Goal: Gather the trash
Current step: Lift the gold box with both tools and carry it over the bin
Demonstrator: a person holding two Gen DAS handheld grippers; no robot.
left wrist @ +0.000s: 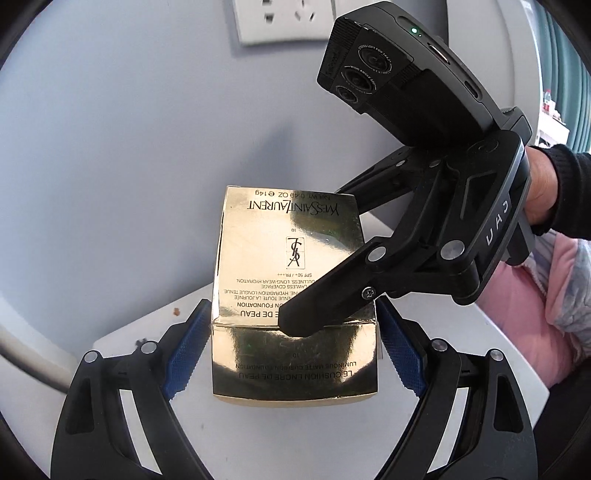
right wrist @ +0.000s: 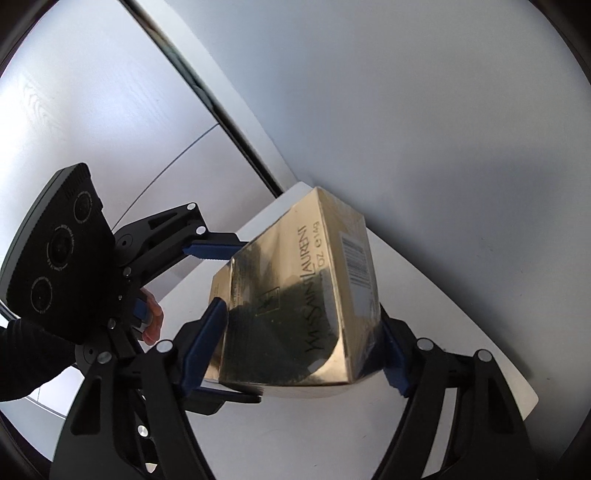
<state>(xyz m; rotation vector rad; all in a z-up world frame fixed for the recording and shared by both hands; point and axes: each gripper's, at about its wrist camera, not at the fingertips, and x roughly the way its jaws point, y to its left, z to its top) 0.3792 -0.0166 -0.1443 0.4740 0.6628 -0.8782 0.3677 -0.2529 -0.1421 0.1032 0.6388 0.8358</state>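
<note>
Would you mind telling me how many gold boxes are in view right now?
1. The gold box sits on the white table near the wall, clamped between both grippers: left gripper, right gripper. Anything behind it would be hidden.

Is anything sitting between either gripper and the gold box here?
Nothing visible. The gold box is already between the fingers of both the left gripper and the right gripper. Where it has to go is not in view.

boxes: 1 gold box [left wrist: 291,280] | grippers: 2, left gripper [left wrist: 291,350], right gripper [right wrist: 295,343] | sockets: 1 [left wrist: 284,18] | tabletops: 1 white table [left wrist: 443,332]
</note>
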